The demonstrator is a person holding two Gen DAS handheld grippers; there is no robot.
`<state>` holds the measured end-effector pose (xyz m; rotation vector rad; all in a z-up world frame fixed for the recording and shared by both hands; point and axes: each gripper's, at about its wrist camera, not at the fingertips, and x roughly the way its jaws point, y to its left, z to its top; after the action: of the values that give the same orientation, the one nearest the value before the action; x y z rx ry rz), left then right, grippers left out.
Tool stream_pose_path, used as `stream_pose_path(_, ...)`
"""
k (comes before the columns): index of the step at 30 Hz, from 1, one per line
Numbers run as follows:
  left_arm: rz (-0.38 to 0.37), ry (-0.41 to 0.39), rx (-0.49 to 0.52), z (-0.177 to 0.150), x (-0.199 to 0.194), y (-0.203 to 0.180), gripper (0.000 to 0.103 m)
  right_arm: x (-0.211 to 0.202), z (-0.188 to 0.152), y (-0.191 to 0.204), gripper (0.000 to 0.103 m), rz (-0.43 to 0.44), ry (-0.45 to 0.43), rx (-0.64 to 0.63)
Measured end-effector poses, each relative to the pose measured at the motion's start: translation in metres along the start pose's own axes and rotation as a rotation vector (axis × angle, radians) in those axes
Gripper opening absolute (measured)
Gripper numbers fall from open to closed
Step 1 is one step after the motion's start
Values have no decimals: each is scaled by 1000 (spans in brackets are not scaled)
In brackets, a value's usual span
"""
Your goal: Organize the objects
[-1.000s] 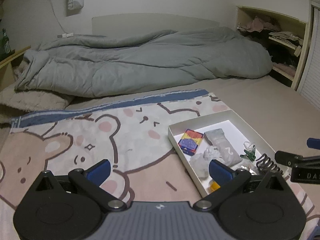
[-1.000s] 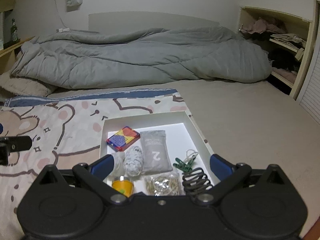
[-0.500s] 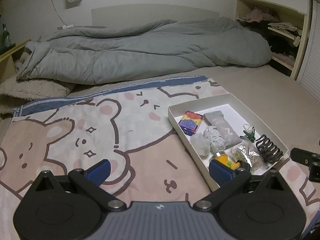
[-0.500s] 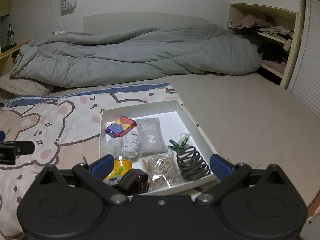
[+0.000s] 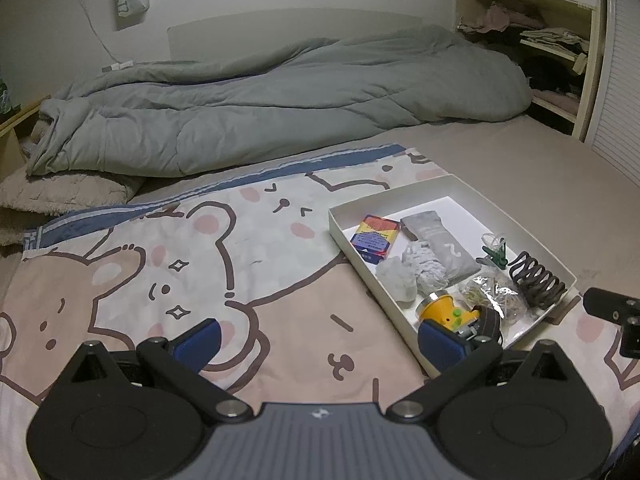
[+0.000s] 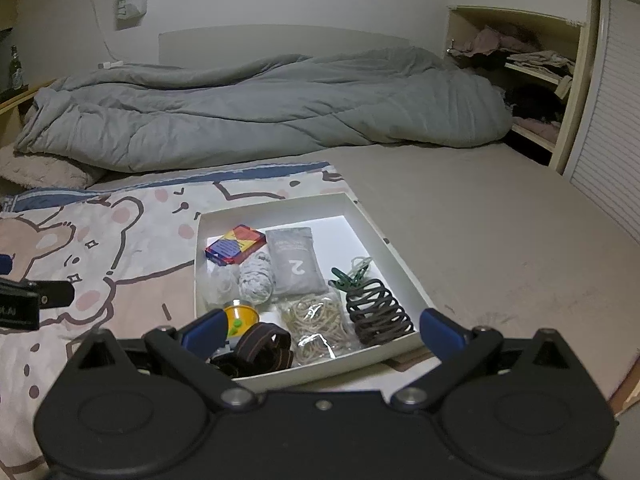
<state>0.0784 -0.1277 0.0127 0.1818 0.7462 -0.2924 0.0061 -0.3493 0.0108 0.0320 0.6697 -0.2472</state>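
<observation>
step: sorting looks finished, items lying inside white box (image 6: 400, 264) | left tongs (image 5: 320, 342) and right tongs (image 6: 322, 330) both hanging released, empty | next: probably nothing left beside box to pick

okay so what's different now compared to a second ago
Both grippers have drawn back from the white box: the left gripper and right gripper now see all of it, including the dark strap at its near edge. Both remain open and empty. The box contents and bear blanket lie as before.
</observation>
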Motion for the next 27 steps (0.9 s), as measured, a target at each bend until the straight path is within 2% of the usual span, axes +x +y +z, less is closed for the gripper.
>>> stream_pose_path(27, -2, 12, -1, -2, 1, 0, 103, 0, -1, 3, 103, 6, 4, 5)
